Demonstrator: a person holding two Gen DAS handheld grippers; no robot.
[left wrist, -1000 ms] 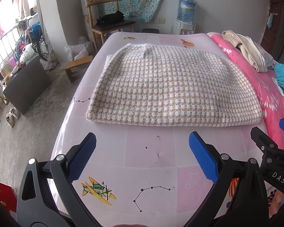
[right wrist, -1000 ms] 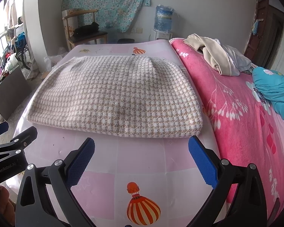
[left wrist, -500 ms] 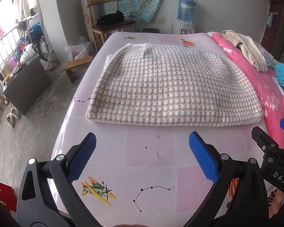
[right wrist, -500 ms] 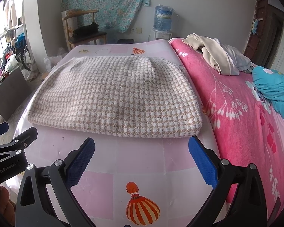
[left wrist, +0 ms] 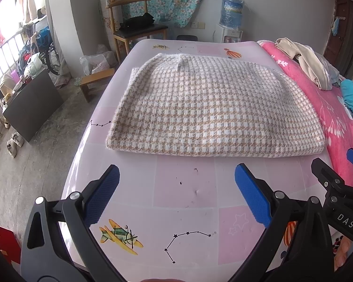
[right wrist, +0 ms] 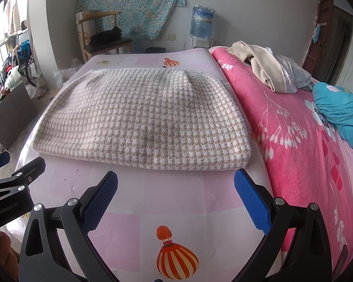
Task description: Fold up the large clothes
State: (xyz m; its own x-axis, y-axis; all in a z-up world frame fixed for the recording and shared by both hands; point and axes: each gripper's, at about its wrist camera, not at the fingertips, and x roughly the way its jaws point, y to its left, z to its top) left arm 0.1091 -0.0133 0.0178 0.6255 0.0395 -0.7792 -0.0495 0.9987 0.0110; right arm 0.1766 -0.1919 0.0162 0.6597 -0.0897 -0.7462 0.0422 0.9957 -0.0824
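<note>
Two spread, empty claws, left (left wrist: 176, 196) and right (right wrist: 175, 199), just short of the apparently folded houndstooth garment (left wrist: 209, 110).

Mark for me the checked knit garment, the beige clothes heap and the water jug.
checked knit garment (left wrist: 211, 108), left wrist view, middle of its top face.
beige clothes heap (right wrist: 268, 70), right wrist view, on the beige fabric on the pink blanket.
water jug (right wrist: 202, 21), right wrist view, on its blue body.

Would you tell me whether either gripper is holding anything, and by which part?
Nothing: left gripper and right gripper are open, short of the checked garment.
</note>
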